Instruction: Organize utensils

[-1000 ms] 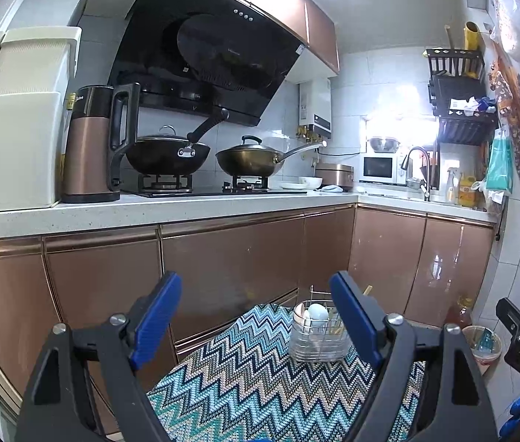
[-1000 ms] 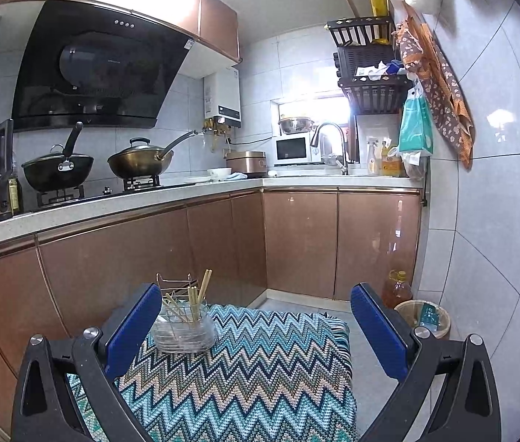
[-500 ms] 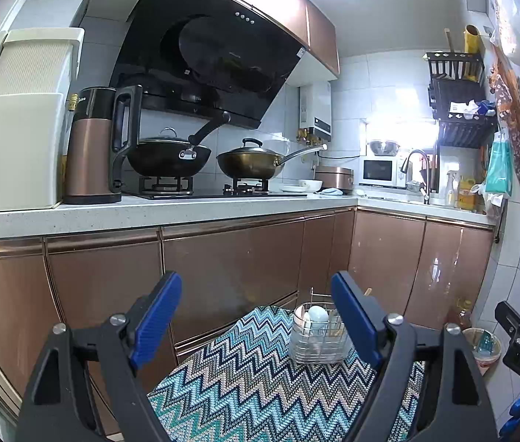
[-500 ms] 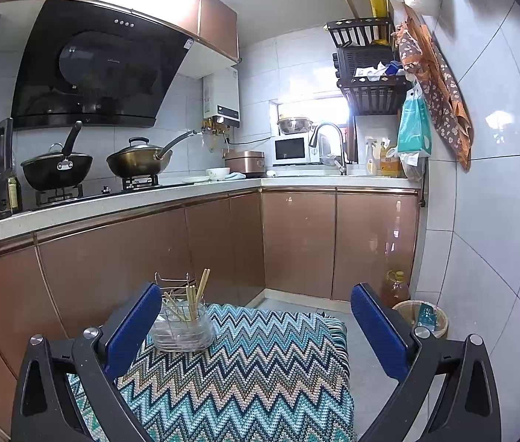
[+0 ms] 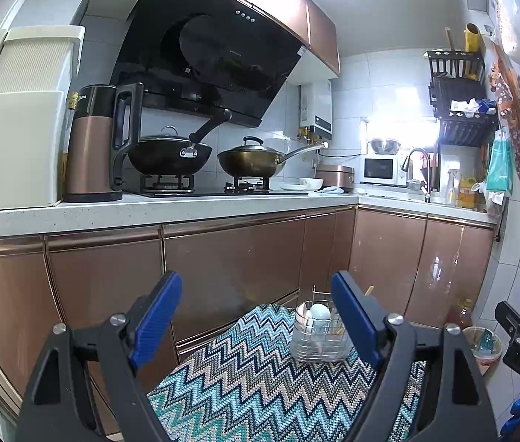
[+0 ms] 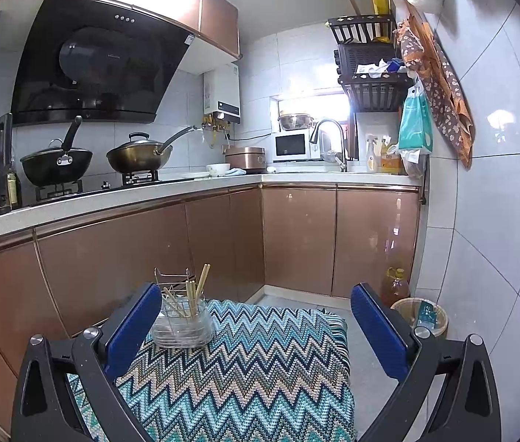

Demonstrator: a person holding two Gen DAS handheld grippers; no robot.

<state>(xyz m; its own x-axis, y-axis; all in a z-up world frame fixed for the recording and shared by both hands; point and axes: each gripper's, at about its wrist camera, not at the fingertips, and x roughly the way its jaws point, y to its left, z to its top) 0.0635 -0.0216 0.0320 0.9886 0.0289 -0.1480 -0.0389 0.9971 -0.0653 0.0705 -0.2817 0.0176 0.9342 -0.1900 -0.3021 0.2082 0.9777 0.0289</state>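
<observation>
Standing ahead of wide-open right claw, utensil holder, toward left finger

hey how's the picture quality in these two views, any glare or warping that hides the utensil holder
Left wrist view: strong fisheye bending of the counter edge, window blown out white, ceiling light flared; the utensil holder is sharp but partly behind the left gripper. Right wrist view: same warping and window glare, a bright reflection on the wall tile; holder clear beside the right gripper.
</observation>
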